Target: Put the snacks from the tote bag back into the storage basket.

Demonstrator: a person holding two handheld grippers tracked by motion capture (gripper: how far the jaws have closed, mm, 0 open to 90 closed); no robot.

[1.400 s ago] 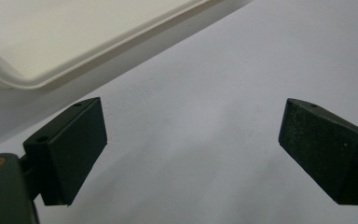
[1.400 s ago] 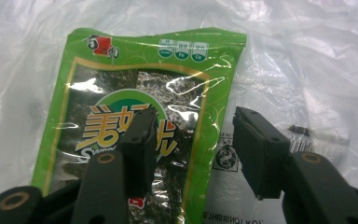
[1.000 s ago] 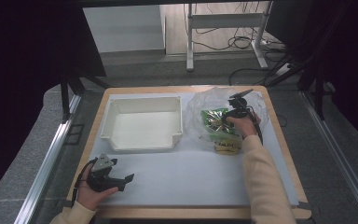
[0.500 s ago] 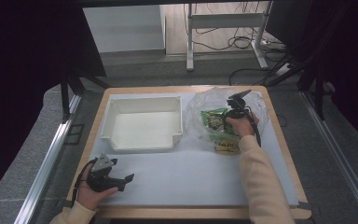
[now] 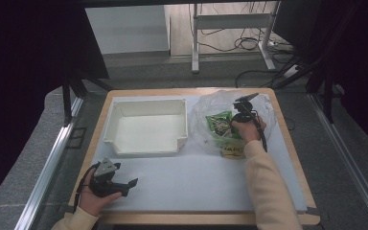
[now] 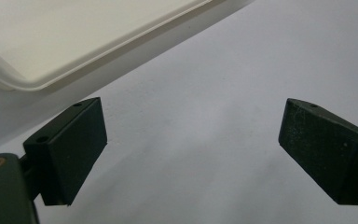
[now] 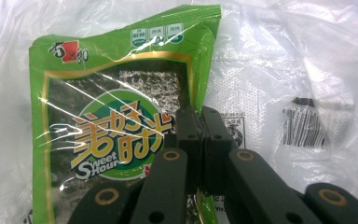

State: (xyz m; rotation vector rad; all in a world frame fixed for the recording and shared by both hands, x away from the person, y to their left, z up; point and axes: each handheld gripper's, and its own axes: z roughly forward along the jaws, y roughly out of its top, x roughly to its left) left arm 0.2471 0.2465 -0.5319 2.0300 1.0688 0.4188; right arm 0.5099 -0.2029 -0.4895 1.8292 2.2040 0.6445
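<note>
One green seaweed snack packet [image 7: 116, 135] lies inside a clear plastic bag [image 7: 279, 60] near the far right corner of the bench [image 5: 191, 184]. The right claw [image 7: 199, 116] has just been closing, and its jaws now press together on the packet's right edge through the film, as far as the crinkled plastic lets me judge. A second, yellow packet [image 5: 231, 151] lies just beside the green one on the near side, partly under the person's right hand [image 5: 246, 130]. One empty white plastic tray [image 5: 146, 128] sits at the far left of the bench, well apart from the bag. The left claw [image 6: 191, 154] rests near the near left corner, jaws spread wide over bare bench surface, the tray's rim just beyond it.
</note>
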